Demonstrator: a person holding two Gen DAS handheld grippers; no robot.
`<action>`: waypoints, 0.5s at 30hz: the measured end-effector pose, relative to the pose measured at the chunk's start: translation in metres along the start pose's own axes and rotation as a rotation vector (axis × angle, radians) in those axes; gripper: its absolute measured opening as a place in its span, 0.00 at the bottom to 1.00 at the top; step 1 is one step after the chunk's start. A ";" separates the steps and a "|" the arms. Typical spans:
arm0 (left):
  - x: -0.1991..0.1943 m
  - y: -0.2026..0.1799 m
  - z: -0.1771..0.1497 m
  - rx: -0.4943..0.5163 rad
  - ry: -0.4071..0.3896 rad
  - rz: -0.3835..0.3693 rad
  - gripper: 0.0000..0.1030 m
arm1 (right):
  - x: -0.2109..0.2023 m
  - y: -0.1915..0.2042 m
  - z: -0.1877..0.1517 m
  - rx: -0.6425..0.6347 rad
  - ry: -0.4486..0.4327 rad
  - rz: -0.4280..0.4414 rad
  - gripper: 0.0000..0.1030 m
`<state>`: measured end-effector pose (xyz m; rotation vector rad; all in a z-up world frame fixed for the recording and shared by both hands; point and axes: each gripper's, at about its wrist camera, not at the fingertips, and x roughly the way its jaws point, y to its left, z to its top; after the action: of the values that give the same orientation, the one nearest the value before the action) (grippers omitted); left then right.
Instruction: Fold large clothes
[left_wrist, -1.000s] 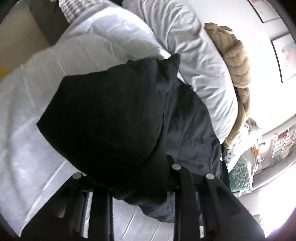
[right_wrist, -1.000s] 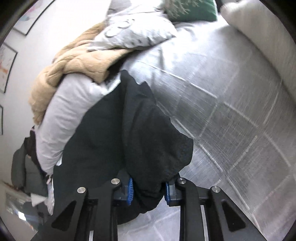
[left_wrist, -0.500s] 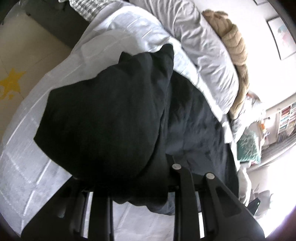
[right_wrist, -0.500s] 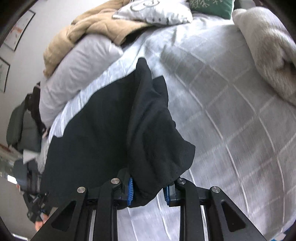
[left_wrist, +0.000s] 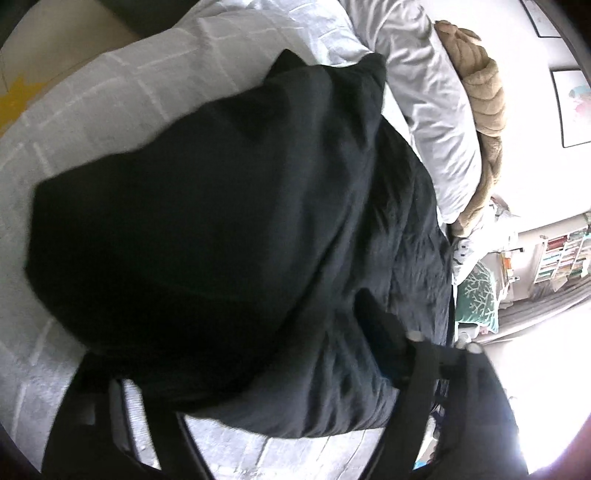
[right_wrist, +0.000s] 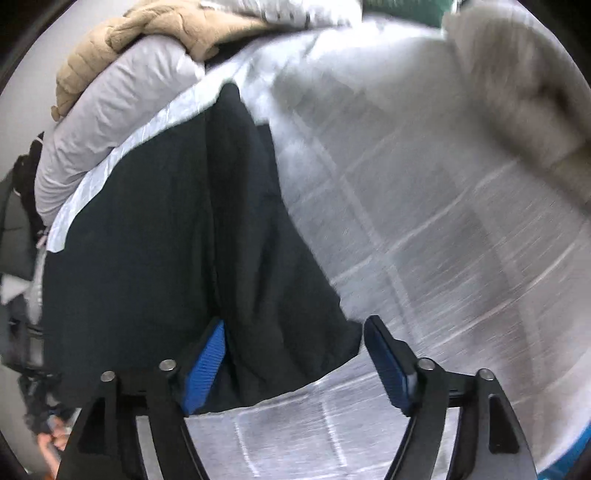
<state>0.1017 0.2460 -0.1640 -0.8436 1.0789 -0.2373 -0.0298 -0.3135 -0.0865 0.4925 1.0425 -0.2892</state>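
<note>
A large black garment lies on the grey-white quilted bedspread, one part folded over another. In the left wrist view my left gripper stands wide, its jaws opening; the cloth drapes loosely over its left finger and hides the tip, while the right finger stands apart from the fold. In the right wrist view the black garment runs down between the blue pads of my right gripper, whose jaws are also opening. The cloth's lower edge rests on the bed between them, unpressed.
A white duvet roll and a tan knitted blanket lie along the wall side of the bed. A green patterned cushion sits further off. A cream fleece blanket lies at the upper right of the right wrist view.
Both grippers went from shut on the black garment to wide apart, letting the cloth drop onto the bed. Both hands came lower and closer to the bedspread.
</note>
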 end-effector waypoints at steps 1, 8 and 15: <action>0.001 -0.002 0.000 0.004 -0.005 0.002 0.82 | -0.006 0.003 0.001 -0.019 -0.043 -0.031 0.76; 0.000 -0.004 0.003 -0.045 -0.063 0.013 0.86 | -0.033 0.045 0.011 -0.132 -0.244 -0.127 0.76; -0.002 -0.006 0.005 -0.059 -0.092 0.106 0.61 | -0.022 0.100 0.006 -0.231 -0.231 -0.059 0.76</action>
<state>0.1067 0.2450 -0.1574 -0.8396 1.0448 -0.0778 0.0095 -0.2315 -0.0396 0.2142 0.8527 -0.2676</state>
